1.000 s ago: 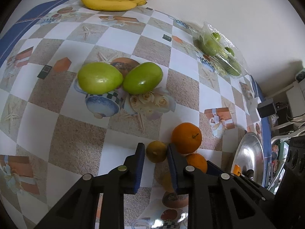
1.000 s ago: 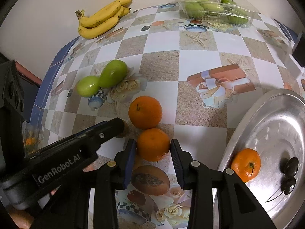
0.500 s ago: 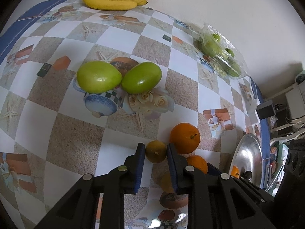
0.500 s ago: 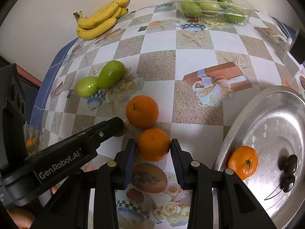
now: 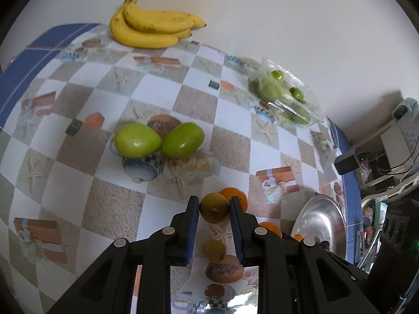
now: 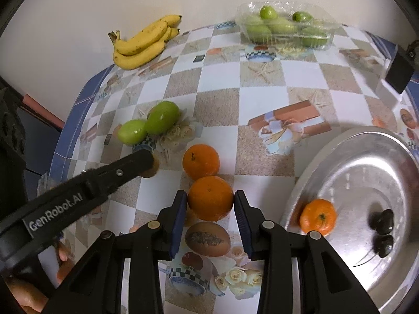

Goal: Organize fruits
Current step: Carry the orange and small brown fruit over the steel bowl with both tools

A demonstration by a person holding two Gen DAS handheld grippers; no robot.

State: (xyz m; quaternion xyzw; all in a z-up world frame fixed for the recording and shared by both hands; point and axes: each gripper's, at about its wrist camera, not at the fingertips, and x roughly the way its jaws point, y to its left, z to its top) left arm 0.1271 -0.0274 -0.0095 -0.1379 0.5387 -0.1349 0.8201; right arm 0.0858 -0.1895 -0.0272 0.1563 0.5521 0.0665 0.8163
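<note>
My left gripper (image 5: 214,206) is shut on a small yellow-green citrus fruit (image 5: 214,207) and holds it above the table. It shows in the right wrist view as a black arm (image 6: 78,183) that hides most of the fruit. My right gripper (image 6: 210,201) is shut on an orange (image 6: 210,198) just above the table. A second orange (image 6: 201,161) lies behind it. A smaller orange (image 6: 318,217) lies on the silver tray (image 6: 366,172) at the right. Two green mangoes (image 5: 159,141) lie side by side further back.
A bunch of bananas (image 5: 152,30) lies at the back by the wall. A clear plastic box of green fruit (image 6: 285,27) stands at the back right. Two dark objects (image 6: 383,226) lie on the tray. A black box (image 6: 398,72) stands at the table's right edge.
My left gripper has lifted the small citrus fruit off the table and the view has pulled back. My right gripper has kept its hold on the orange and risen a little.
</note>
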